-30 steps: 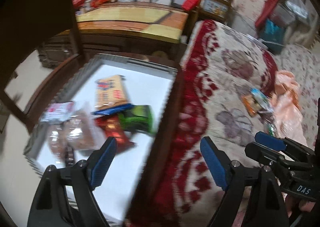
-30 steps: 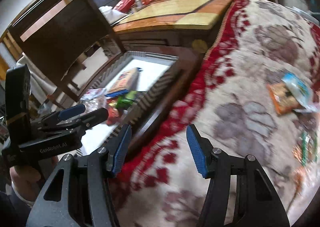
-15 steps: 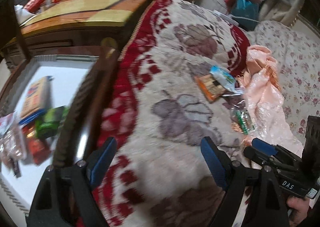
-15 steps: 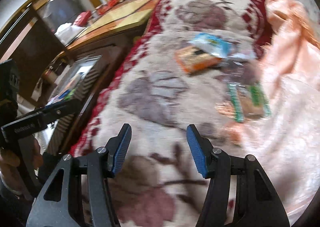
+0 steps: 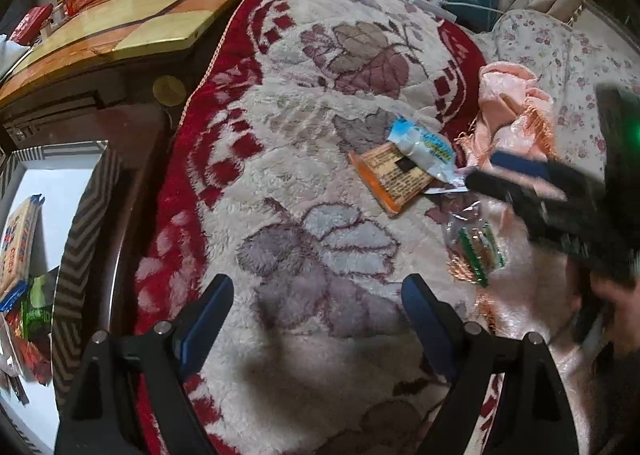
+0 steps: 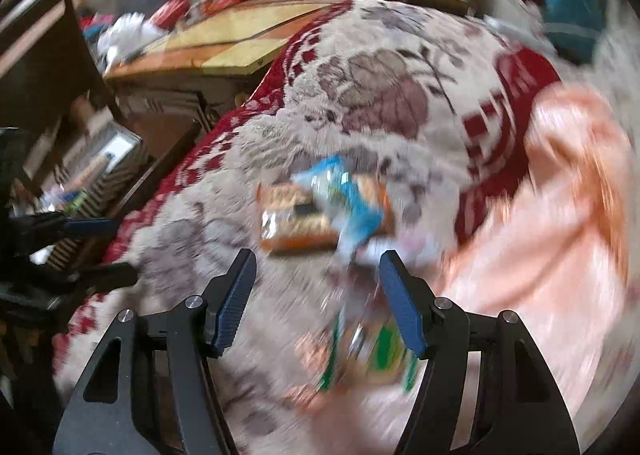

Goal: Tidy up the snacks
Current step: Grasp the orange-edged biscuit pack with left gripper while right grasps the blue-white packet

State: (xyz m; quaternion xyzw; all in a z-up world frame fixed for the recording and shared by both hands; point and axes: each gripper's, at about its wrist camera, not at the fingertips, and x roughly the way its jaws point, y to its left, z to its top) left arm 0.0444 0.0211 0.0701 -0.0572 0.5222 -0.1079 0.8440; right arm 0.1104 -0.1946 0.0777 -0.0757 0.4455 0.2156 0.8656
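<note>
Three snack packs lying loose on the fluffy cream-and-red floral blanket (image 5: pixel 320 183), all bunched together around 2 o'clock in the left wrist view. Flat orange packet (image 5: pixel 390 177) with dark print and a black square on it, looks back-side up; light blue and white pouch (image 5: pixel 424 149) overlapping its upper right corner; clear green-striped wrapper (image 5: pixel 476 245) just below those, at about 3 o'clock, touching the fringe of a peach satin cloth (image 5: pixel 516 123). Same trio in the right wrist view but badly smeared, so no detail there. More snacks sitting in the white striped-edge tray (image 5: pixel 80 223) way over at 9 o'clock, at least three, cut off by the frame so no exact count. Left gripper (image 5: pixel 318 309) spread wide over bare blanket, nothing between the blue pads. Right gripper (image 6: pixel 316 295) partway apart, just been opening, hovering above the green-striped wrapper with nothing clamped.
</note>
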